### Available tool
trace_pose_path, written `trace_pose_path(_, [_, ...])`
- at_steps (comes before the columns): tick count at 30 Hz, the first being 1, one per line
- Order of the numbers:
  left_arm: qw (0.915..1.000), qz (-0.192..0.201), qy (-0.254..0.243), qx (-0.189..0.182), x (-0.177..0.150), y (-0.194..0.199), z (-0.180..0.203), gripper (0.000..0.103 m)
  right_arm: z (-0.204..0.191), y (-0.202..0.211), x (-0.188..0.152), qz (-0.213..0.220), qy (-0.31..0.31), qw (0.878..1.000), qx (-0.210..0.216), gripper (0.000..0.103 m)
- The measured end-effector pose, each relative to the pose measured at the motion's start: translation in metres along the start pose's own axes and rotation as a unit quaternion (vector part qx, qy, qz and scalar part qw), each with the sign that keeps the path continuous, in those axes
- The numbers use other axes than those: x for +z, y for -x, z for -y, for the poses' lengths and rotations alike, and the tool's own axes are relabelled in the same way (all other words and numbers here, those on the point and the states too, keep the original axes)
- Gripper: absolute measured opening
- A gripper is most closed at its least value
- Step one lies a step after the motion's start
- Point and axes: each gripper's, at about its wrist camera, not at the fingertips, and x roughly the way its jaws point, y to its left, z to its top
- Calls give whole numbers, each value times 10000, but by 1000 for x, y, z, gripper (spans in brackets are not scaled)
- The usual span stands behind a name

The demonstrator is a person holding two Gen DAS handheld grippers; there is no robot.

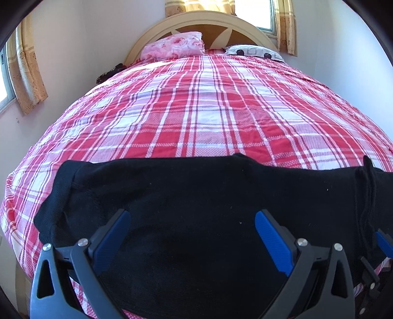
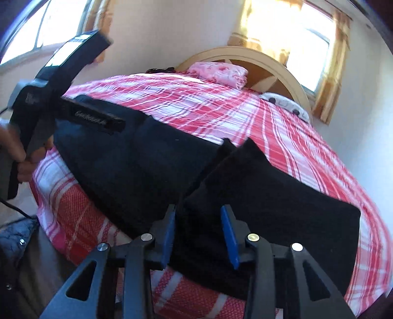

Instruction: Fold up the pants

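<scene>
From the left wrist camera, the black knitted pants [image 1: 196, 196] lay in a wide band across the near edge of the bed with the red-and-white plaid sheet [image 1: 208, 110], stretching from about 9 o'clock to 3 o'clock. The left tool [image 1: 192, 241] hung over the middle of that dark cloth, its two blue-padded fingers [image 1: 272, 243] spread wide apart, with fabric showing in the gap below them; whether the pads touched the cloth could not be told. A drawstring and a gathered fold sat at 3 o'clock of the tool. At 12 o'clock, far up the bed, a pink floral pillow [image 1: 175, 46] and a white patterned pillow [image 1: 255, 52] leaned against the curved cream wooden headboard [image 1: 203, 22].

From the right wrist camera, the pants [image 2: 137, 166] ran diagonally from 10 o'clock down to 4 o'clock, with one part folded over as a separate flap at 2 o'clock of the right tool [image 2: 200, 236]. That tool's blue pads [image 2: 229, 235] stood partly apart, straddling a ridge of black cloth at the pants' near edge, without clearly pressing on it. The left tool [image 2: 98, 117] appeared at 10 o'clock, its black body lying over the far end of the pants, gripped by a person's hand [image 2: 22, 152]. A dark quilted garment [image 2: 17, 235] lay on the floor at 8 o'clock.
</scene>
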Motion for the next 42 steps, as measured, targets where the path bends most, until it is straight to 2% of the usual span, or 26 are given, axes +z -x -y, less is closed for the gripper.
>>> trace_pose_path(3, [10000,-7,23,39,-1,1,-3,103,-16,-6,-1,60,388,9989,-265,38])
trace_pose_path(4, [10000,8,42,54,0,2,-4,103,-17,-8,0,62,425,9985,-341,35])
trace_pose_path(6, [9999,59,121,94,1,4,-11,103,-10,-10,4,-56,174,9994,-308,16])
trace_pose_path(7, [9998,75,165,95,2,5,-13,103,-4,-9,6,-116,34,9996,-272,15])
trace_pose_path(10, [9995,94,301,93,4,5,-21,103,13,-7,10,-281,-372,9989,23,14])
trace_pose_path(12, [9993,95,353,100,4,5,-24,103,23,-3,17,-322,-761,9959,373,14])
trace_pose_path(15, [9990,111,405,154,5,5,-30,103,33,13,34,62,-1127,9911,699,14])
trace_pose_path(17, [9988,130,434,165,6,6,-34,103,24,23,48,362,-979,9911,823,14])
trace_pose_path(19, [9985,181,471,225,7,8,-39,103,6,21,57,482,-694,9923,911,14])
trace_pose_path(23, [9980,191,522,309,6,10,-48,103,-35,1,52,376,-197,9930,1102,14])
trace_pose_path(24, [9980,181,528,310,5,9,-50,103,-46,-6,47,308,-9,9941,1040,15])
trace_pose_path(26, [9981,173,508,293,4,9,-50,103,-62,-20,36,116,317,9954,901,19])
trace_pose_path(29, [9984,186,463,248,6,9,-47,103,-64,-23,29,121,266,9946,994,28])
trace_pose_path(31, [9987,256,410,134,9,12,-41,103,-57,-14,28,198,16,9877,1548,46])
trace_pose_path(33, [9989,389,264,43,14,19,-31,103,-48,-2,29,292,-237,9770,2097,49])
trace_pose_path(35, [9985,536,125,-52,18,26,-21,103,-34,13,30,433,-503,9712,2288,49])
trace_pose_path(37, [9974,667,5,-263,22,34,-7,103,-5,33,29,770,-993,9693,2115,49])
trace_pose_path(39, [9957,737,-147,-532,23,39,11,103,35,50,25,1030,-1485,9732,1423,49])
trace_pose_path(42, [9922,768,-434,-876,25,45,42,103,97,58,11,995,-2104,9721,291,49])
